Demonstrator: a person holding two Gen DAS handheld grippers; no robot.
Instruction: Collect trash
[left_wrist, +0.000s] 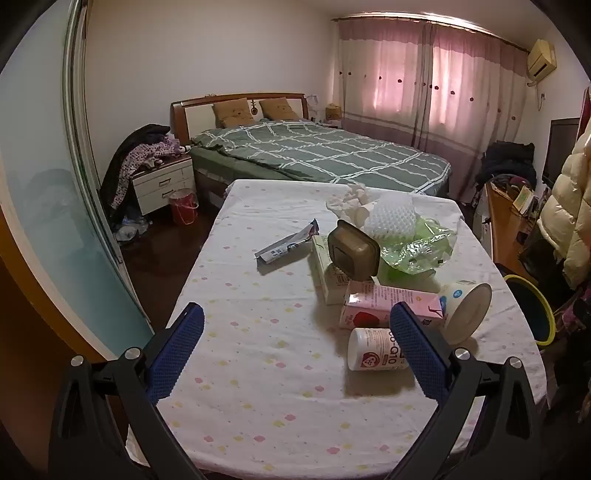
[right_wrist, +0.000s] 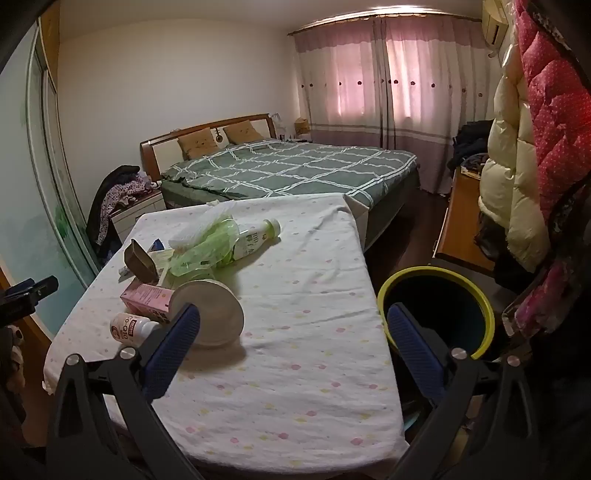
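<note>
Yellow-rimmed bin (right_wrist: 476, 314) beside table (right_wrist: 295, 332), inside too dark for us to read | trash on table: tub (left_wrist: 467, 312), carton (left_wrist: 384, 304), bottle (left_wrist: 376, 349) | our left gripper (left_wrist: 295, 347) and right gripper (right_wrist: 293, 345) wide apart, holding nothing

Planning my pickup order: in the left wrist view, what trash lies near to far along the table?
White bottle → pink carton → brown tin → foam net → crumpled tissue.
</note>
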